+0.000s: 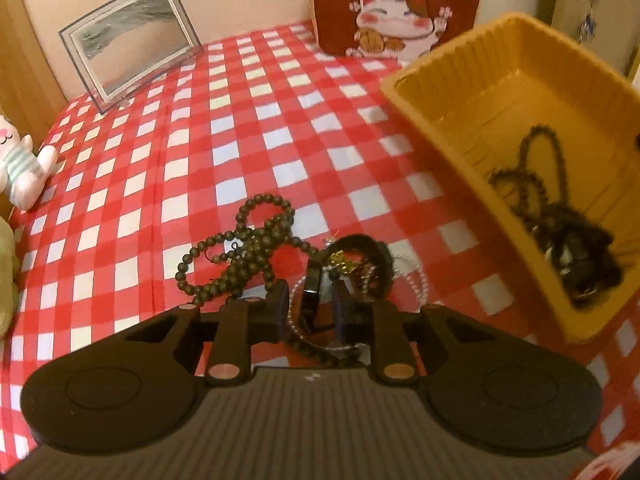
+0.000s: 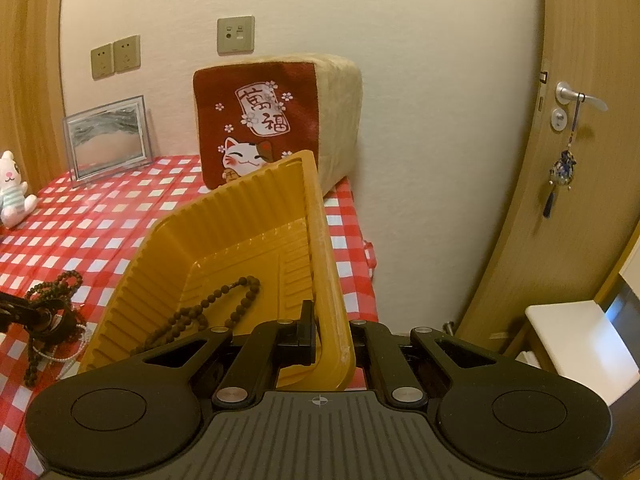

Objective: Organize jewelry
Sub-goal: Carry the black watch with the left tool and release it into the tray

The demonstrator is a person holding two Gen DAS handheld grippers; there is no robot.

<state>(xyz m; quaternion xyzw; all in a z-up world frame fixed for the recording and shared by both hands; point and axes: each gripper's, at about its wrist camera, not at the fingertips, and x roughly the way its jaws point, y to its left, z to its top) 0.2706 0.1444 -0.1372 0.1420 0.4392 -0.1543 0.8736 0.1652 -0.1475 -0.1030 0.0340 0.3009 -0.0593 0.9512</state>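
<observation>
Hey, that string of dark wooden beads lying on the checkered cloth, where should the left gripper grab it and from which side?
Take the dark bead strand where its loops cross and bunch at the middle, coming straight down from above. It lies flat on the checkered cloth, so only a top approach gets a finger on each side. The bunched crossing gives more to pinch than a single line of beads. The left gripper sits just short of it, over the black band pile.

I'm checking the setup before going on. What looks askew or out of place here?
The yellow tray is tilted, its rim clamped in the right gripper, so the beads inside have slid to the low end. The left gripper is at a tangled jewelry pile on the tablecloth.
</observation>
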